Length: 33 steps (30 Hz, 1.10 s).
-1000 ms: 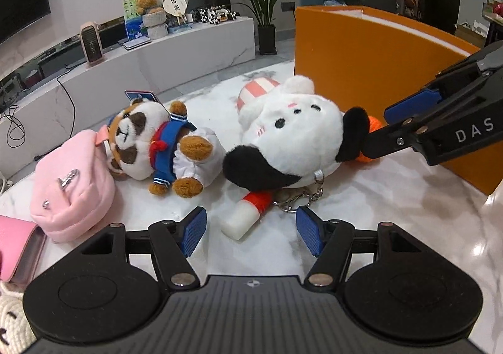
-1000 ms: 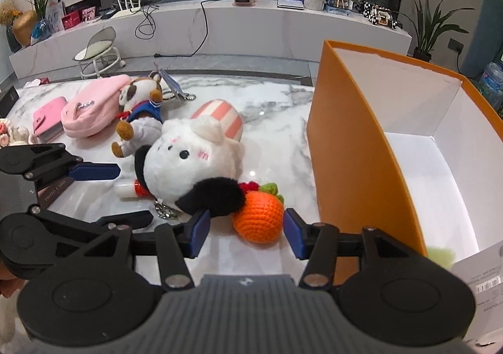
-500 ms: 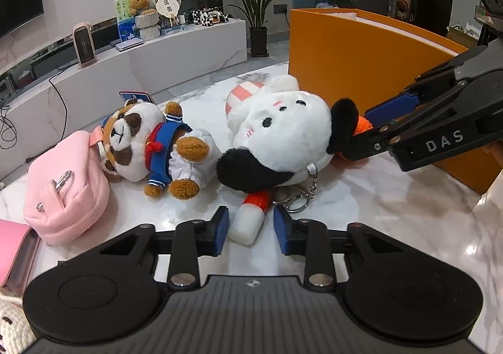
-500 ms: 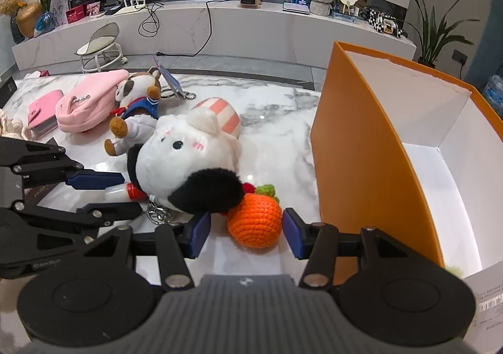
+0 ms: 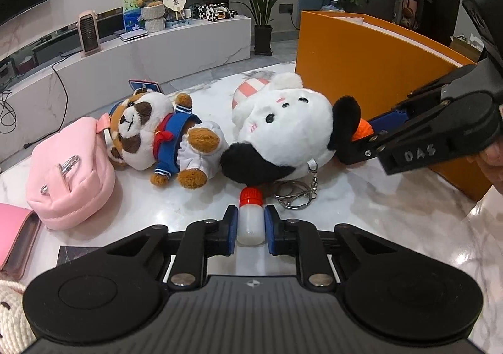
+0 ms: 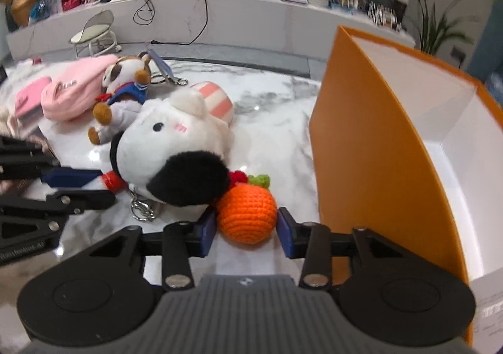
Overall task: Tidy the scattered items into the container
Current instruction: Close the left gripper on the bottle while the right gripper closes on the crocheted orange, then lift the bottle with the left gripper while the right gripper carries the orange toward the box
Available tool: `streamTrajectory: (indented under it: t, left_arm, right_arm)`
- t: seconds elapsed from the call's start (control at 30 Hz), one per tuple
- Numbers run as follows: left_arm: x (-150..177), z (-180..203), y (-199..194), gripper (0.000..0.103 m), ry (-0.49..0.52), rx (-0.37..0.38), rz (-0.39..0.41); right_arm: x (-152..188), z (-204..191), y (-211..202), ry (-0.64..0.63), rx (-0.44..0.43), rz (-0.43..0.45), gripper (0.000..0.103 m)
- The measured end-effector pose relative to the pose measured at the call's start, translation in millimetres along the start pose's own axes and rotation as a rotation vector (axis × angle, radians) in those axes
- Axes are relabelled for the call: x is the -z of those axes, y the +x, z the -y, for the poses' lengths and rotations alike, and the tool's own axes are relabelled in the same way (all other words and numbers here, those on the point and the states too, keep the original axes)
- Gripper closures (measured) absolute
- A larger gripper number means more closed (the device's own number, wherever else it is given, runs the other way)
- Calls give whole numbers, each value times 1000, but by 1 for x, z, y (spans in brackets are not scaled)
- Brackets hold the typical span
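Left tongs (image 5: pixel 250 230) hold the small, rigid, light red-capped bottle (image 5: pixel 250 219) mid-body. Right tongs (image 6: pixel 246 228) stand wide around the soft crocheted orange (image 6: pixel 246 212); grip its middle.

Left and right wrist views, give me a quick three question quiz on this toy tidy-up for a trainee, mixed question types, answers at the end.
1. True or false: the left gripper has its blue pads against a small white bottle with a red cap.
2. Multiple choice: what sits between the right gripper's fingers? A) the pink pouch B) the orange crochet fruit C) the sailor panda plush
3. Fill in: the white plush lies on the marble table, outside the ____ box.

Key: 1 true; 2 B; 3 orange.
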<state>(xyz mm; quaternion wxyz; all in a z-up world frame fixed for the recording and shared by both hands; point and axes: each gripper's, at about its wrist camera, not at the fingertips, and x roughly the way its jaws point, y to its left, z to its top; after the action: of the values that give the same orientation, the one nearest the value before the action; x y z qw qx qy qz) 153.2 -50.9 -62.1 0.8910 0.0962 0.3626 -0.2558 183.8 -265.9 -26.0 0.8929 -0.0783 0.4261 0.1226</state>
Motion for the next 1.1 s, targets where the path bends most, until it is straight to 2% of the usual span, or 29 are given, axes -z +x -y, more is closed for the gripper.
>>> streamTrajectory:
  t: [0.4, 0.7, 1.1]
  left_arm:
    - [-5, -5, -17, 82, -20, -8, 16]
    - [-10, -9, -38, 82, -54, -18, 34]
    - [-26, 8, -74, 82, 2, -48, 83]
  right_arm:
    - [-2, 0, -34, 68, -45, 14, 60]
    - [-9, 1, -80, 128, -94, 108, 60]
    - [-18, -1, -125, 141, -104, 187, 60]
